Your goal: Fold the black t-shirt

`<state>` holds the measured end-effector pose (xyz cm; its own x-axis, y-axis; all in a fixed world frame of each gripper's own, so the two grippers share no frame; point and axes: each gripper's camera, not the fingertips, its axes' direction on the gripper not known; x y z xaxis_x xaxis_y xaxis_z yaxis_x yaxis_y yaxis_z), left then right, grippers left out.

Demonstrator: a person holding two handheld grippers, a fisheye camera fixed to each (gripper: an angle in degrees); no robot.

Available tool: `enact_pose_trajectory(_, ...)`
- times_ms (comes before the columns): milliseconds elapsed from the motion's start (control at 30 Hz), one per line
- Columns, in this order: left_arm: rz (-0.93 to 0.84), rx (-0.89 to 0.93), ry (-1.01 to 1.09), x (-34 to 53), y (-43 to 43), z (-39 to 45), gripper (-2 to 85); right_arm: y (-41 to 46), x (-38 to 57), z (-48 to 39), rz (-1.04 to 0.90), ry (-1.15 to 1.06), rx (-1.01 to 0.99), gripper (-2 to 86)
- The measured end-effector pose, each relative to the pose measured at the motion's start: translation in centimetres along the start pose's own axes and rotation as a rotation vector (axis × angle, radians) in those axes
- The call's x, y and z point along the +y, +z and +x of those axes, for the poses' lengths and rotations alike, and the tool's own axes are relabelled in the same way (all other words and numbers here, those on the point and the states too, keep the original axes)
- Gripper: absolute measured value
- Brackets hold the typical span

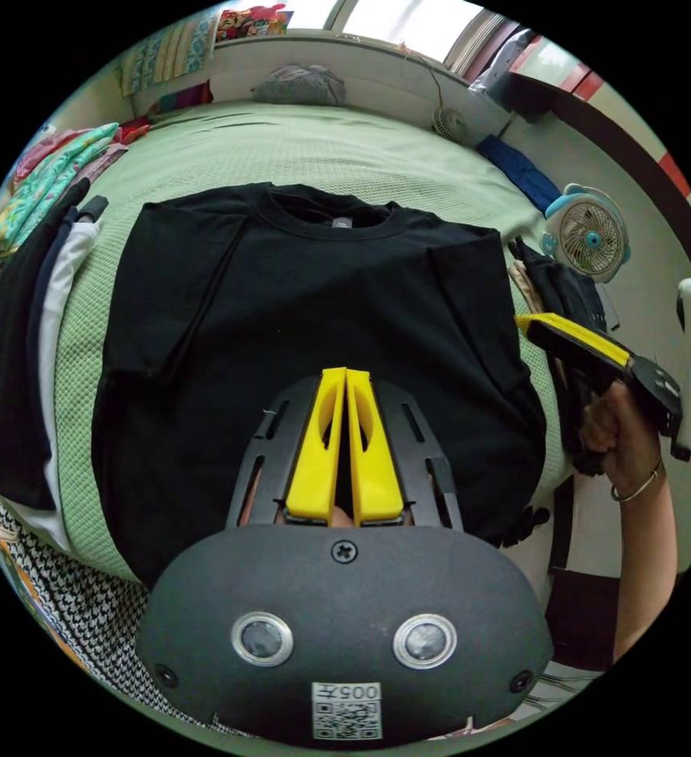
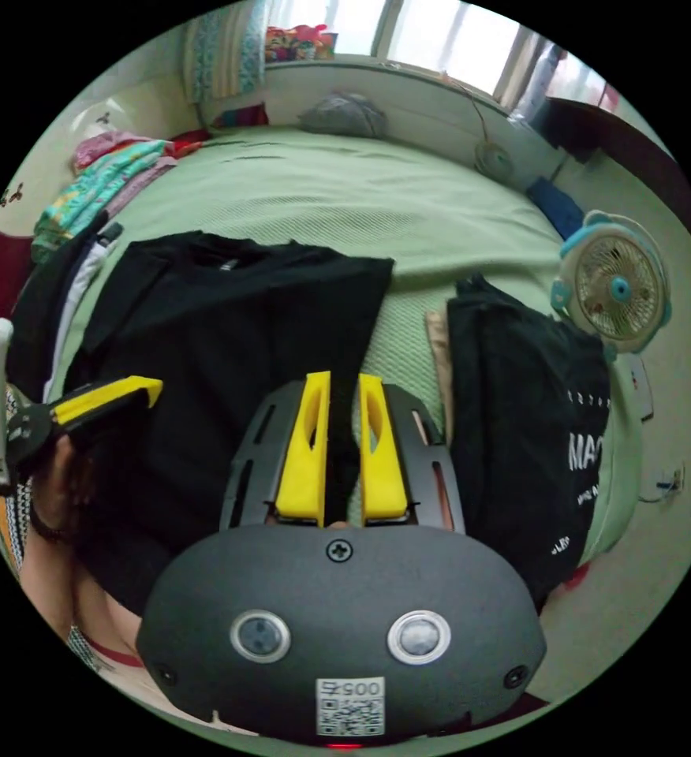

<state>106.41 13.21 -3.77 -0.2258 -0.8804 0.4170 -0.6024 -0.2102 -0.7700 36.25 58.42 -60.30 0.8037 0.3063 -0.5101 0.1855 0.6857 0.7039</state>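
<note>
The black t-shirt lies flat on the green bed, collar toward the far wall and window, both sleeves folded in over the body so the shirt forms a broad rectangle. Its near hem hangs just over the bed's near edge.

In the left gripper view, the left tool hovers above the lower middle of the shirt with its two yellow jaws pressed nearly together and nothing between them: clenched on air. The right tool comes in from the side, held in a hand with a bangle on the wrist, its yellow tip just at the shirt's edge near the folded sleeve.

In the right gripper view, the right tool sits over the shirt's side edge, jaws close with a narrow slit between them; dark cloth shows in that slit, but I cannot tell whether the jaws grip it. The left tool shows from the side over the shirt, its jaws looking closed.

Beside the shirt lies a pile of folded dark clothes with white print. On the shirt's other side a row of stacked clothes runs along the bed. A small fan stands on the floor just off the bed.
</note>
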Motion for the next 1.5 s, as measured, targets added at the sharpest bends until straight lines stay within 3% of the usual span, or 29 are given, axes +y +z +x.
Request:
enact_pose_trajectory(300,-0.007,0.004,0.012,-0.1,-0.1,-0.7,-0.7,4.9,-4.9,-3.0,-0.075,0.012,-0.027,9.1)
enact_pose_trajectory(667,0.011,0.063,0.006,-0.1,-1.3,-2.1,-0.7,2.1,-4.7,-1.9,0.058,0.094,-0.066,-0.4)
enact_pose_trajectory(900,-0.004,0.066,-0.011,0.5,-1.7,-2.8,-0.7,2.7,-6.8,-2.2,-0.027,0.096,-0.186,3.6)
enact_pose_trajectory(1000,-0.013,0.059,-0.009,0.8,-1.9,-3.2,-0.7,1.4,-5.7,-1.0,0.037,0.125,-0.223,4.0)
enact_pose_trajectory(1133,-0.015,0.065,-0.007,1.1,-2.4,-3.5,-0.7,0.3,-3.0,0.5,0.058,0.08,-0.127,4.8)
enact_pose_trajectory(1233,-0.012,0.065,0.002,1.3,-2.8,-3.5,-0.7,1.0,-0.5,1.7,0.001,0.072,-0.027,5.8)
enact_pose_trajectory(1500,-0.02,0.056,-0.005,2.5,-3.6,-3.6,-0.7,4.8,2.9,1.5,-0.18,0.109,-0.048,4.0)
